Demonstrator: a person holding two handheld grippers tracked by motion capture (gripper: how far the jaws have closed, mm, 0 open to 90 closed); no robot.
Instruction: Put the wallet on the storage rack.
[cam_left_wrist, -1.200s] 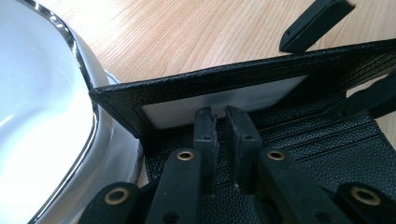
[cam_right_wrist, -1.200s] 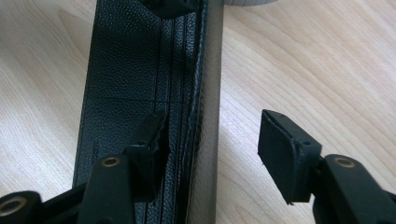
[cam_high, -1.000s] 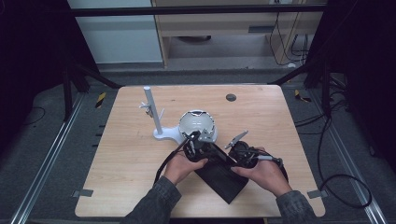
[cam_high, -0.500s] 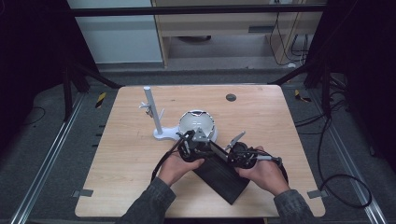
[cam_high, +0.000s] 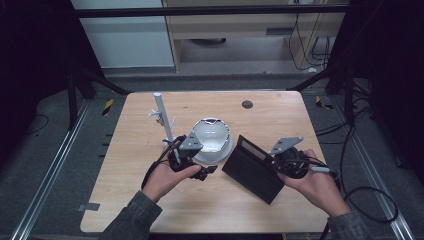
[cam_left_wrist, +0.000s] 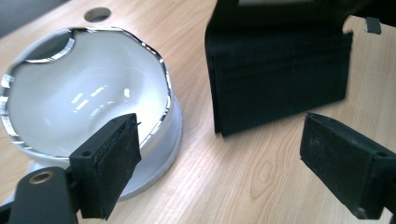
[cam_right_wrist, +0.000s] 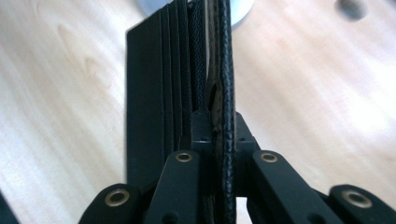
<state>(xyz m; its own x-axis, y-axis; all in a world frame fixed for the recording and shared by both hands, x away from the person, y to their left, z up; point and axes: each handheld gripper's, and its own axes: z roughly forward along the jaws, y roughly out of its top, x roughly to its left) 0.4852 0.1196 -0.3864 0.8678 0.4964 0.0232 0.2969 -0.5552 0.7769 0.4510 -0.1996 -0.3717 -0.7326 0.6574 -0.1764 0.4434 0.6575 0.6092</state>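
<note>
A black ribbed wallet (cam_high: 250, 170) stands tilted on its edge on the wooden table (cam_high: 285, 120), right of centre. My right gripper (cam_high: 271, 162) is shut on its right end. In the right gripper view the jaws clamp the wallet's (cam_right_wrist: 154, 70) leather edge, with the card layers fanned to the left. My left gripper (cam_high: 206, 172) sits left of the wallet, open and empty. The left gripper view shows its pads (cam_left_wrist: 114, 161) spread wide, with the wallet (cam_left_wrist: 280, 79) a short way ahead on the right.
A white bowl-shaped dish (cam_high: 212, 136) with a shiny rim sits on a white base just behind the left gripper, also seen in the left gripper view (cam_left_wrist: 84, 93). A white post (cam_high: 163, 116) rises at its left. A small round hole (cam_high: 247, 104) marks the table's far side.
The two grippers were close together at the wallet; now they have drawn apart. The left gripper has let go and moved left, and the right has carried the wallet rightward.
</note>
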